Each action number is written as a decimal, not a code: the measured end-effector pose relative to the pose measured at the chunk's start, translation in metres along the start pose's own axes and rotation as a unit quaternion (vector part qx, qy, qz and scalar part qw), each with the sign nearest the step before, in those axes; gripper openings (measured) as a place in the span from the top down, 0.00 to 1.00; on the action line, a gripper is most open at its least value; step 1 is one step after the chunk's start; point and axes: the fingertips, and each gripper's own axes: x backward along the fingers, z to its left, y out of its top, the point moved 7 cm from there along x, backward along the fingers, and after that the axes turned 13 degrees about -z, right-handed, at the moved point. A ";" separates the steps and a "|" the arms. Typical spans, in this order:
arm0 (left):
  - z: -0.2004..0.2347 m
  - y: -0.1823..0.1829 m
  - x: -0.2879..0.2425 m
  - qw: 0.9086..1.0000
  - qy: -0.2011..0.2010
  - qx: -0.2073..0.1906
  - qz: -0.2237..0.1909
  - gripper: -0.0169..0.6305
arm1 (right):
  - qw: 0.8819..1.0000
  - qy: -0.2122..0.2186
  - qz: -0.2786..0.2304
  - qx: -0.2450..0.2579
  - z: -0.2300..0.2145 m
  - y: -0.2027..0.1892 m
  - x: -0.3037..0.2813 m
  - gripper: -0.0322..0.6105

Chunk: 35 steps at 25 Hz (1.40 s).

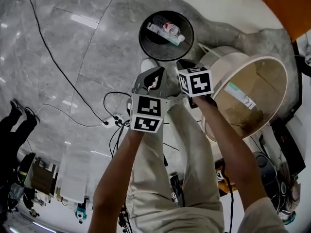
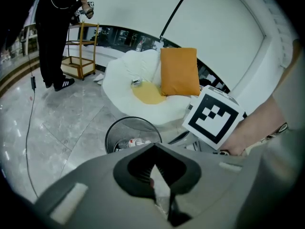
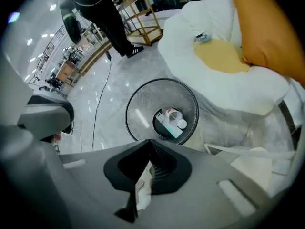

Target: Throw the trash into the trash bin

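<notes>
Both grippers hang above the grey floor, just short of the black mesh trash bin (image 1: 148, 41). The left gripper (image 2: 155, 173) has its 2 jaws pinched together on a crumpled clear-white scrap (image 2: 161, 190). The right gripper (image 3: 143, 178) is clamped too, on a whitish paper scrap (image 3: 141, 192). Inside the bin lie other pieces, among them a small bottle (image 3: 175, 119).

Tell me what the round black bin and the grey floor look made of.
Round black bin: probably painted metal mesh, matte; its wall shows a fine see-through grid.
Grey floor: likely polished stone or tile; veining, seams and glossy light reflections.
</notes>
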 end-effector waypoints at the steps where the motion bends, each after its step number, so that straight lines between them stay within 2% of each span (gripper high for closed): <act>1: -0.002 0.002 0.000 1.000 -0.001 -0.001 -0.001 0.97 | 1.000 0.000 -0.010 -0.010 -0.001 0.003 0.006 0.91; 8: -0.022 0.008 0.003 1.000 -0.015 -0.013 0.004 0.97 | 0.996 0.007 -0.051 -0.076 -0.006 0.012 0.052 0.91; 14: -0.039 0.023 0.009 1.000 -0.012 -0.021 0.004 0.97 | 0.989 0.021 -0.096 -0.109 -0.013 0.019 0.096 0.91; 17: -0.050 0.028 0.016 1.000 -0.007 -0.021 0.017 0.97 | 0.986 0.020 -0.115 -0.119 -0.020 0.018 0.117 0.91; 21: -0.065 0.032 0.025 1.000 -0.007 -0.007 0.026 0.97 | 0.981 0.009 -0.134 -0.139 -0.031 0.010 0.145 0.91; 26: -0.091 0.041 0.028 0.999 -0.017 -0.016 0.031 0.97 | 0.973 -0.008 -0.159 -0.167 -0.045 -0.005 0.182 0.91; 30: -0.115 0.056 0.031 1.000 -0.008 -0.015 0.016 0.97 | 0.966 -0.017 -0.184 -0.183 -0.058 -0.018 0.208 0.91; 35: -0.148 0.065 0.034 0.999 -0.021 -0.026 0.002 0.97 | 0.957 -0.024 -0.214 -0.193 -0.069 -0.039 0.234 0.91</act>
